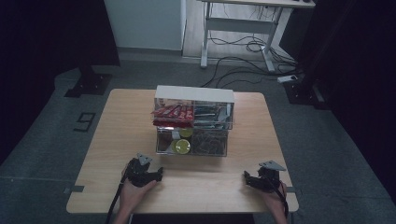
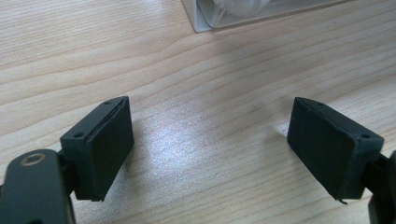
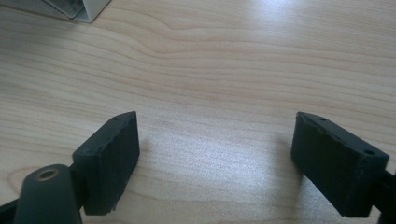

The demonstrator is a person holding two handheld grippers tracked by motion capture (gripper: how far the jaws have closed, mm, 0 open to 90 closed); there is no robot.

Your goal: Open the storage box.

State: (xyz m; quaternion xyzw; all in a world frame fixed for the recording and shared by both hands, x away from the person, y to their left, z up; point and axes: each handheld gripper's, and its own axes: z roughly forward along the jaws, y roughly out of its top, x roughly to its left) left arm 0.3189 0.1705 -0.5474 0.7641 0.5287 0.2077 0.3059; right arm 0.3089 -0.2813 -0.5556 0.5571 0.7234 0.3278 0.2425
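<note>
On the wooden counter [image 1: 116, 140] we see a clear compartment box [image 1: 194, 121] at the middle, its long axis running left to right, open front facing us. We hold the left hand-held gripper [image 1: 159, 174] and right hand-held gripper [image 1: 246, 178] near the front edge, both with jaws spread apart, gripping nothing.

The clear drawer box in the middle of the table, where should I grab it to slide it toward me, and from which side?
Probably grip the clear drawer box by its two short side walls, one gripper per side: left gripper from the left, right gripper from the right. The box is wide and rectangular with flat upright ends, and its front holds drawer faces that might slide out if pulled.
</note>
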